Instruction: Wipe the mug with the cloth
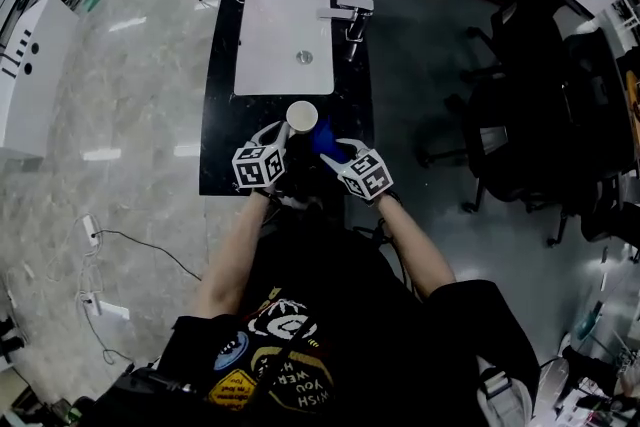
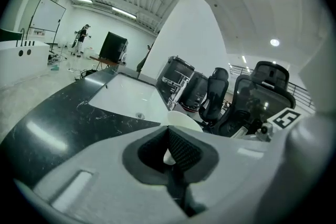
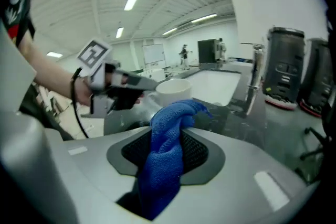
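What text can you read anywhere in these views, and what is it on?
"WISH YOU WERE", upside down, on a yellow-rimmed print on the person's black shirt; the rest is unreadable.
Other shirt prints: too small to read.
Black-and-white marker cubes: square patterns, no words.
White mug, blue cloth: no print visible.
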